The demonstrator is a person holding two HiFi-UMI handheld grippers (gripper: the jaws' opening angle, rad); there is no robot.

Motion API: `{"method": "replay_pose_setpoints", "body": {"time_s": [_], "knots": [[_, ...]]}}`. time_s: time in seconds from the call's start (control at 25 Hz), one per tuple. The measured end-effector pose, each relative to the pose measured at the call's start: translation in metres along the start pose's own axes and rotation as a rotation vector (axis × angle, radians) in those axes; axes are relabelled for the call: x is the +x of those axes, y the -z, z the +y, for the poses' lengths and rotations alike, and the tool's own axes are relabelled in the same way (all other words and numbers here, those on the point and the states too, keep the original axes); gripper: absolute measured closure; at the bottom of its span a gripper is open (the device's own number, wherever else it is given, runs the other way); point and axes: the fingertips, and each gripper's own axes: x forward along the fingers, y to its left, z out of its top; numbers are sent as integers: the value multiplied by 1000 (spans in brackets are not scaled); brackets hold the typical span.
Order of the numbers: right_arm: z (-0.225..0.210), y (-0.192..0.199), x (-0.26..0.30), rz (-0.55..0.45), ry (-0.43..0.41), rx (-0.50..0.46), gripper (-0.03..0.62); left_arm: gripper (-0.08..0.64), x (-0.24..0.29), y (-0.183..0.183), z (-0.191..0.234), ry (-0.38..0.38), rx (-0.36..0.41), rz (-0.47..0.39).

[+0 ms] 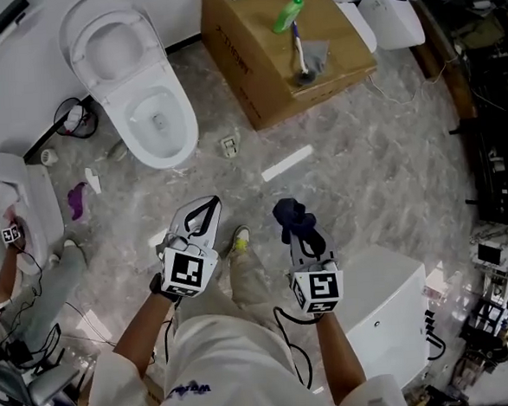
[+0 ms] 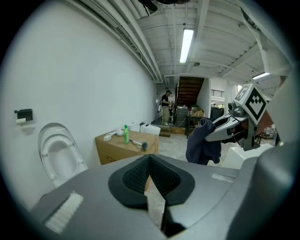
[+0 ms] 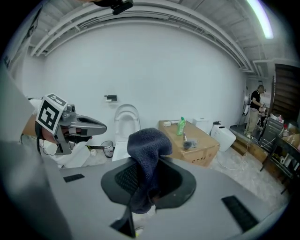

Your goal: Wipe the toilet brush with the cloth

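**Cloth in hand, brush not yet reached**

Right gripper [image 1: 301,236] is clenched on the dark blue cloth [image 1: 291,218]. Left gripper [image 1: 207,204] has its jaws pressed together with nothing between them. The toilet brush [image 1: 301,54] lies on top of the cardboard box [image 1: 254,76], just beside the green bottle [image 1: 288,13]. Both grippers are well short of the box, on its side away from the wall. I judge that wiping has not started.

Plan: I would bring the left gripper to the box, part its jaws and take the brush by the handle, well away from the bristle end. Once the brush is lifted clear of the box top, I would draw the cloth along it. The loose fold should lead, not the jaw tips, so only fabric meets the brush.

Views: the head view alone shows how the brush lies across the box. The left gripper view shows the cloth hanging below the right gripper in a long fold. The right gripper view shows only the bunch rising over its own jaws. That bunch hides what is straight ahead, but the box is in plain sight to its right.
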Motion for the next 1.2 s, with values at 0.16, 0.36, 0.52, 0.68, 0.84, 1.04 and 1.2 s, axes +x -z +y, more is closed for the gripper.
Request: {"method": "replay_pose_setpoints", "body": {"time_s": [0.16, 0.36, 0.52, 0.68, 0.84, 1.04, 1.2], "knots": [[-27, 26, 28, 31, -10, -4, 523, 560, 29, 21, 7, -37, -14, 11], [-68, 56, 77, 36, -7, -15, 523, 560, 77, 68, 8, -71, -48, 42], [-74, 101, 132, 65, -34, -15, 523, 560, 121, 112, 3, -74, -58, 51], [-69, 122, 198, 46, -73, -40, 523, 560, 167, 147, 14, -103, -83, 33], [-61, 154, 259, -1, -47, -55, 523, 560, 202, 192, 28, -114, -75, 12], [-76, 216, 349, -50, 39, -106, 523, 560, 254, 266, 49, -139, -63, -34], [-89, 242, 414, -116, 72, -143, 523, 560, 297, 322, 72, -150, -30, -73]]}}
